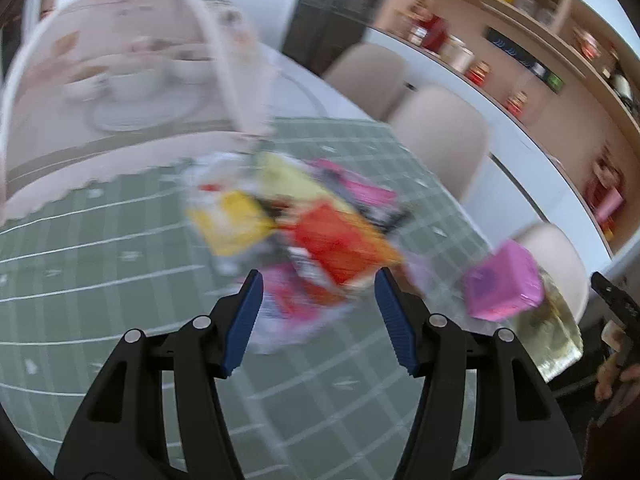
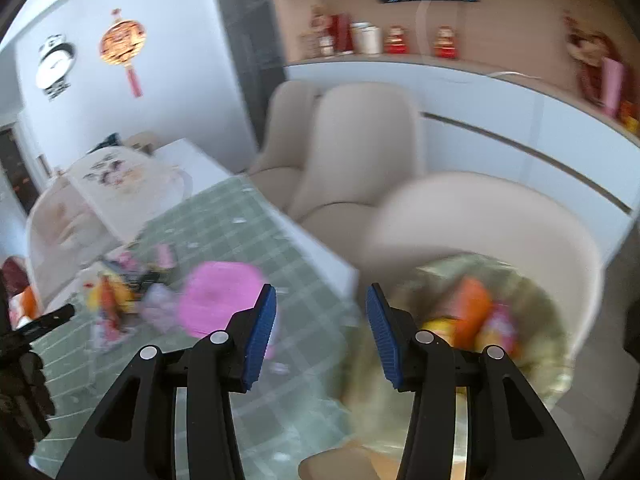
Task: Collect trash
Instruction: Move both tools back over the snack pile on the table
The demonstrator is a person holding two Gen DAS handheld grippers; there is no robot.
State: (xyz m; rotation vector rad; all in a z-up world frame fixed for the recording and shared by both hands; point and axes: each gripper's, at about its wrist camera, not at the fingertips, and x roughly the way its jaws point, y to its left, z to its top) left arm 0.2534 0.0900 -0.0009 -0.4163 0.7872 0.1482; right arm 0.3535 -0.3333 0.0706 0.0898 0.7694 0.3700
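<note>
A blurred pile of snack wrappers [image 1: 320, 232], orange, yellow and pink, lies on the green checked tablecloth [image 1: 100, 280]. My left gripper [image 1: 320, 284] hangs open just in front of the pile, with nothing between its blue pads [image 1: 246, 320]. A pink box [image 1: 504, 280] sits near the table's right edge. Beside that edge is a clear plastic bag [image 2: 480, 320] with orange, yellow and pink wrappers inside. My right gripper [image 2: 320, 300] is open and empty between the pink box [image 2: 220, 296] and the bag. The wrapper pile [image 2: 116, 288] shows further left.
A mesh food cover [image 1: 120, 60] over white dishes stands at the back of the table. Beige chairs [image 2: 360, 140] line the table's far side, with a white cabinet and shelves of jars behind them. A hand [image 1: 616, 376] shows at the right edge.
</note>
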